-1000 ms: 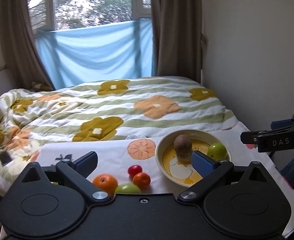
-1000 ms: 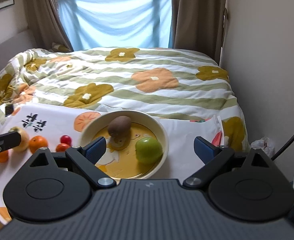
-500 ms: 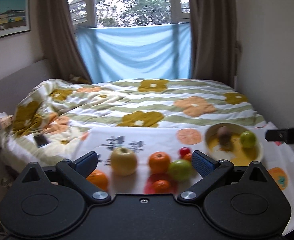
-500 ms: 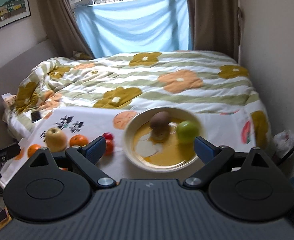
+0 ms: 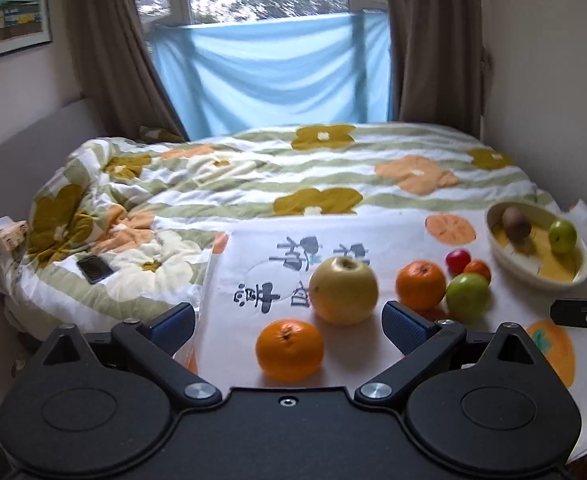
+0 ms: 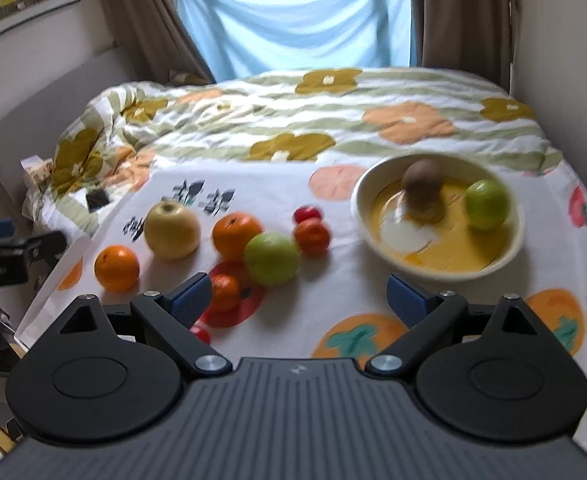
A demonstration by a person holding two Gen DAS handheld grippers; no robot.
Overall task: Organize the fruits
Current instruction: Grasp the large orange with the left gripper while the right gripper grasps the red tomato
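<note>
Fruits lie loose on a printed cloth point(image 5: 393, 236) over the surface at the foot of the bed: yellow apple point(image 5: 343, 291), big orange point(image 5: 289, 350) nearest the left claw, second orange point(image 5: 420, 285), green apple point(image 5: 467, 295), small red fruit point(image 5: 458, 259) and small orange fruit point(image 5: 477, 270) touching each other. Right view also shows a small orange one point(image 6: 223, 292) on a red printed disc and a red one point(image 6: 200, 334) half hidden by a claw finger.

Bowl point(image 5: 505, 258), cream rim, yellow inside, sits at the right end of the cloth, holding a brown kiwi-like fruit point(image 5: 515, 222) and a green fruit point(image 5: 562, 237), apart from each other.

Left claw point(image 5: 289, 320) wide open, holding nothing; big orange sits between its fingers in frame, contact can't be judged. Right claw point(image 6: 299, 294) wide open, empty, aimed at bare cloth between the fruit cluster and the bowl.

Cloth carries dark brush-style characters point(image 5: 313, 256), not readable, plus persimmon prints.

Floral striped quilt point(image 5: 293, 176) on the bed, phone point(image 5: 94, 269) lying on it. Blue sheet point(image 5: 277, 68) across the window, brown curtains, framed picture point(image 5: 9, 8) on the left wall. Right view blurred.
</note>
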